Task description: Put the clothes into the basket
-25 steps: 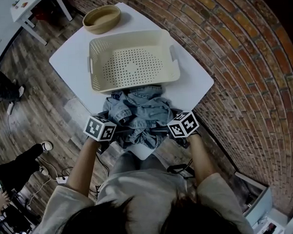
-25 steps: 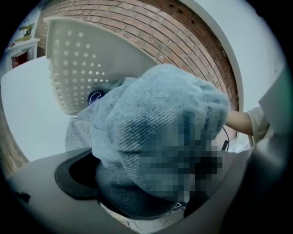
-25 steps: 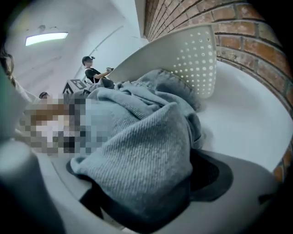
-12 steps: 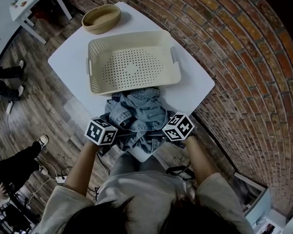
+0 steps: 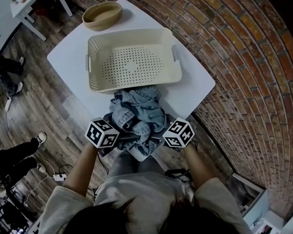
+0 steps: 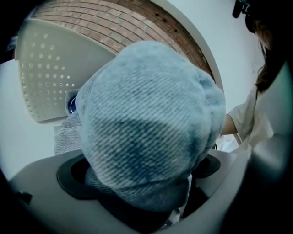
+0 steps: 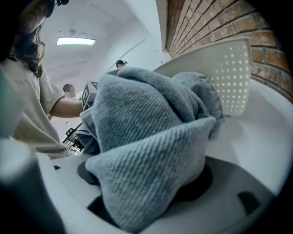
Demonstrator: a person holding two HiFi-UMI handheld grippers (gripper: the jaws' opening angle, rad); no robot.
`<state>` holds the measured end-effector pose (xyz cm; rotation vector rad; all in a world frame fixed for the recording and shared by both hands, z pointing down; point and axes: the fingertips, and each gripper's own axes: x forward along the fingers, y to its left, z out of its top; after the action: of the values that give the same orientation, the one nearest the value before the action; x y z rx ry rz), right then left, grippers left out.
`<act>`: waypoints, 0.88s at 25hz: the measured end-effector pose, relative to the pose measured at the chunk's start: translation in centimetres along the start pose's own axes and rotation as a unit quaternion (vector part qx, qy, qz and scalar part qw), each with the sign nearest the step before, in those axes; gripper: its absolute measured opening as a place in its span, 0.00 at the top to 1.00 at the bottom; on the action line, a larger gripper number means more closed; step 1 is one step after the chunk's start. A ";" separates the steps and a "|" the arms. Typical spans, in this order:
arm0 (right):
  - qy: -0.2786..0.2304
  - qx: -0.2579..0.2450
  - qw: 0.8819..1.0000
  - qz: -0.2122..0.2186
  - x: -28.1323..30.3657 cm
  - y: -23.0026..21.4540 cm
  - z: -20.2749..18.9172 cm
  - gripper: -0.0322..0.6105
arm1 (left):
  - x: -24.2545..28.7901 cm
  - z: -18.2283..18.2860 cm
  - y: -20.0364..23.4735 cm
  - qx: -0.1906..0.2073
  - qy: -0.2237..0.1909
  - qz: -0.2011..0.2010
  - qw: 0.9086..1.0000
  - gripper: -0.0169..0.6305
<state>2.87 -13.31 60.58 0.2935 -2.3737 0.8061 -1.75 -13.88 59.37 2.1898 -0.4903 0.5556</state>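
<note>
**Entry: clothes gathered, lift pending**

Left gripper (image 5: 120,139) clamped on bunched denim clothes (image 5: 139,114). Right gripper (image 5: 157,137): jaws just closing, denim between them. The heap sits on the table (image 5: 67,59), just beside the empty basket (image 5: 95,80). Next, probably: lift and carry over the rim.

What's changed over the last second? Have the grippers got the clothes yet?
The left gripper and right gripper drew closer together at the table's near edge, bunching the denim garment between them. The right jaws have just been closing with denim between them; the left is clamped on it too. The basket, empty, and the bowl stayed put.
</note>
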 end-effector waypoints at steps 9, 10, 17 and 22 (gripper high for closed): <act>-0.018 -0.051 0.998 -0.018 -1.8 2.4 1.4 0.39 | -0.6 1.5 -3.7 0.032 -0.048 -0.031 0.998 0.07; -0.019 -0.055 0.998 -0.019 -1.9 2.7 1.5 0.39 | -0.8 1.6 -4.0 0.034 -0.052 -0.032 0.998 0.07; -0.043 -0.097 0.993 -0.044 -3.9 4.3 3.1 0.40 | -2.2 3.0 -6.3 0.082 -0.078 -0.013 0.993 0.07; -0.065 -0.138 0.986 -0.073 -6.4 6.1 5.4 0.40 | -4.1 5.1 -8.9 0.128 -0.105 -0.004 0.986 0.07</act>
<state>3.00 -11.69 50.34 0.4078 -2.5140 0.3940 0.61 -11.90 48.76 2.5100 -0.5466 0.4032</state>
